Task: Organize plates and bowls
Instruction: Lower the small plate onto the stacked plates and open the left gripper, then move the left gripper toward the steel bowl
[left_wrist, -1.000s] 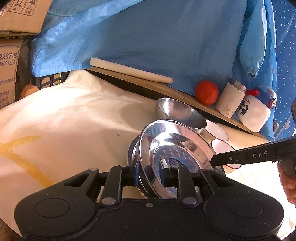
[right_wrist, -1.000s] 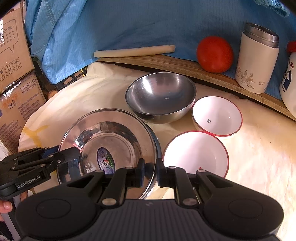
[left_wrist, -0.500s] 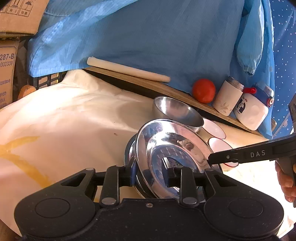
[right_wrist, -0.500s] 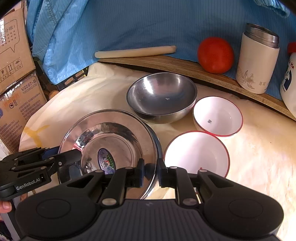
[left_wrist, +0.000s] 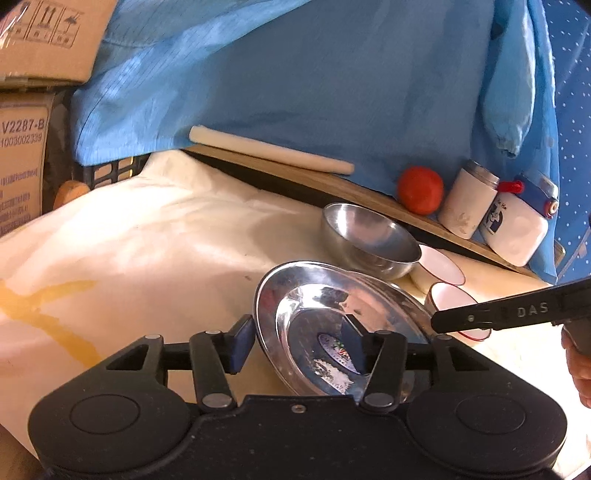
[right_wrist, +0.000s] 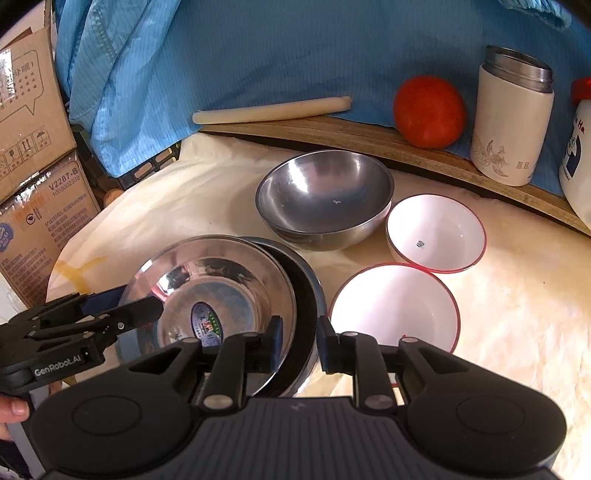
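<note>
A shiny steel plate (right_wrist: 221, 288) with a sticker in its middle lies on top of a stack of plates (right_wrist: 306, 295) on the cream cloth. My left gripper (left_wrist: 299, 339) is open, its fingers on either side of the plate's (left_wrist: 332, 314) near rim. My right gripper (right_wrist: 299, 343) is open, its fingers straddling the stack's opposite rim. A steel bowl (right_wrist: 325, 195) stands behind the stack, with two white red-rimmed bowls, one farther (right_wrist: 436, 232) and one nearer (right_wrist: 395, 306), to its right.
A wooden board (right_wrist: 369, 136) along the back carries a white stick (right_wrist: 269, 110), a tomato (right_wrist: 428, 110), a white canister (right_wrist: 509, 118) and a white bottle (right_wrist: 576, 158). Blue fabric (right_wrist: 295, 51) hangs behind. Cardboard boxes (right_wrist: 33, 147) stand at the left.
Both grippers have opened and let go of the plate's rim. The top plate has come down from its tilted, raised position onto the stack.
</note>
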